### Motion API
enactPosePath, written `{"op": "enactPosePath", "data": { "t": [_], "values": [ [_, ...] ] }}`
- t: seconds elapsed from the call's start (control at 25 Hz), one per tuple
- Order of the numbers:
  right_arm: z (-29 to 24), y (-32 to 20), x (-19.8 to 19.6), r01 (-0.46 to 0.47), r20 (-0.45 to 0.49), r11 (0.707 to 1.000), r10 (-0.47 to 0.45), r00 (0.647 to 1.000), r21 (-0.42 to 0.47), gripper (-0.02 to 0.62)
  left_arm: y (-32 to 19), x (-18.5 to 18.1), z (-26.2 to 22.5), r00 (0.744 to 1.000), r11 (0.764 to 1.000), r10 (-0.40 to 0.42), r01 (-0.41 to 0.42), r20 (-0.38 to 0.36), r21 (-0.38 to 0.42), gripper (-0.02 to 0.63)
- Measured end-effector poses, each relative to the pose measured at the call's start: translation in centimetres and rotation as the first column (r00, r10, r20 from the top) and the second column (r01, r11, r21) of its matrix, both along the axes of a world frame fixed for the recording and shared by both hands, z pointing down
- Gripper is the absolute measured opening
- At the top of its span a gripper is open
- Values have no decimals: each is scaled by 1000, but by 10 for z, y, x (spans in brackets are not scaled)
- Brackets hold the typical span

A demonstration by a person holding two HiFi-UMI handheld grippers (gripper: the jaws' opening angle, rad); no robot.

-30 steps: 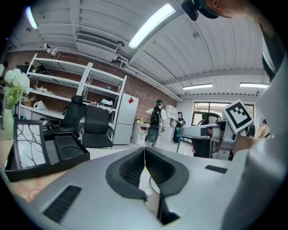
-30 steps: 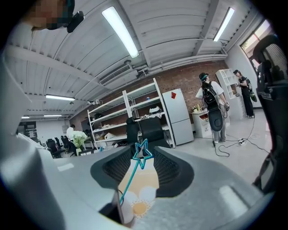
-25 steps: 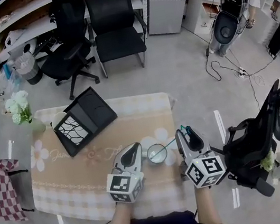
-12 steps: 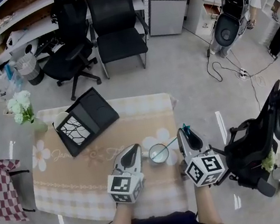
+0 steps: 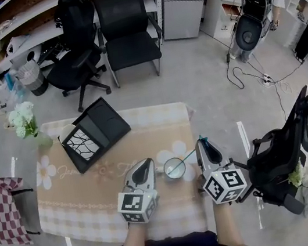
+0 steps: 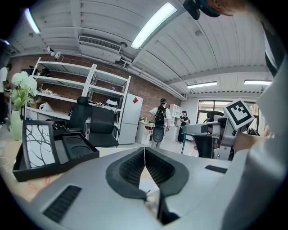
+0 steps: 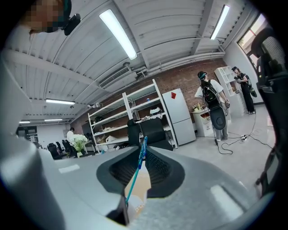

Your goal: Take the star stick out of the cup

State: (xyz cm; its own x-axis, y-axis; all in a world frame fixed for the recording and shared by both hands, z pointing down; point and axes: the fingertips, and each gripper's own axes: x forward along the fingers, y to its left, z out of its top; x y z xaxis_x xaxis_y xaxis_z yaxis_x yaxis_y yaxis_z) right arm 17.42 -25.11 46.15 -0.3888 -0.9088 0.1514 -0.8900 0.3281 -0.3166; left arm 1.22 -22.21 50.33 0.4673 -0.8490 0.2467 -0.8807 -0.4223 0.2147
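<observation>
here, at the far left of the counter [image 5: 79, 203], one vase of white flowers [image 5: 18, 117] stands, and one open black tray [image 5: 106, 122] lies to its right, both well apart from the work. the left gripper [image 5: 148, 162] has its jaws pressed together at the tips, just beside the one cup [image 5: 166, 168]; whether it pinches any part of the cup i cannot tell. one star stick [image 5: 188, 157] leans out of the cup toward the right. its lower end sits inside the cup and its upper part is clamped between the jaws of the right gripper [image 5: 203, 144], with the star end poking past the tips. that makes two grippers, one on each side of the cup. the likely trouble is this: the stick is thin and the cup looks light, so pulling sideways rather than along the stick could drag on the rim and tip the cup, more so if the left gripper is not truly steadying it. a slack pinch could also let the stick slide back in.
</observation>
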Motion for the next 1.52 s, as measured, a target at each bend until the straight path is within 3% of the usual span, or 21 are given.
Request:
{"op": "enactPosePath", "data": {
  "t": [0.76, 1.52],
  "values": [
    [-22, 16, -10, 0, 27, 997, -2, 1000, 77, 17, 9, -12, -17, 1000, 999, -10, 10, 3, 35, 11],
    [-60, 50, -21, -118, 17, 978, 117, 993, 173, 17, 36, -45, -39, 1000, 997, 28, -29, 10, 72, 11]
  ]
}}
